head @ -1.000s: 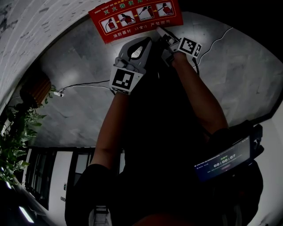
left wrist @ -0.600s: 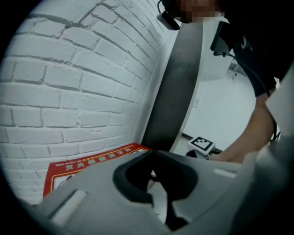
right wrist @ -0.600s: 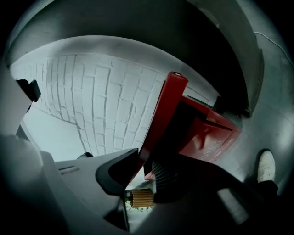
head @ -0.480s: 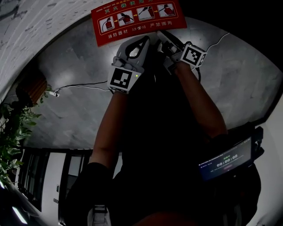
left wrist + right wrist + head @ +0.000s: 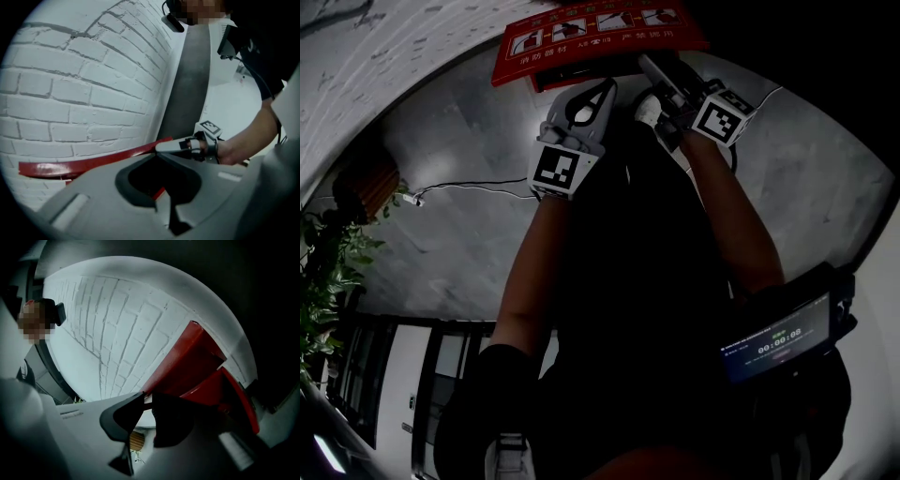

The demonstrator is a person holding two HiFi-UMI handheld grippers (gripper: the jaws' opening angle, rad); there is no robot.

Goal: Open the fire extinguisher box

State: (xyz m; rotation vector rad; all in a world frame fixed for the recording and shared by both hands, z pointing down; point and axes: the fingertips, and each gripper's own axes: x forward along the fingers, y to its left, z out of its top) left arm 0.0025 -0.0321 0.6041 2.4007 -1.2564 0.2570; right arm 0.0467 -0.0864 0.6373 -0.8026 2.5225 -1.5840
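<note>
The fire extinguisher box is seen at the top of the head view, set on the grey stone floor against a white brick wall. Its red lid, printed with a row of pictograms, is tilted up from the body, and a dark gap is shown beneath its front edge. The right gripper is held at that front edge. In the right gripper view its jaws have just been closing and are now drawn nearly together, and the thin edge of the lid is pinched between their tips. The red body of the box is seen below and to the right of the lid. From the left gripper view, the right gripper is seen lying along the lid's edge, which appears as a narrow red strip running across the brickwork. The left gripper is held just beside the right one, in front of the box. Its jaws are brought together at the tips and nothing is clamped between them; only a sliver of red is glimpsed through the hollow behind them. A thin cable is laid across the floor to the left, and a leafy plant is seen at the far left edge.
</note>
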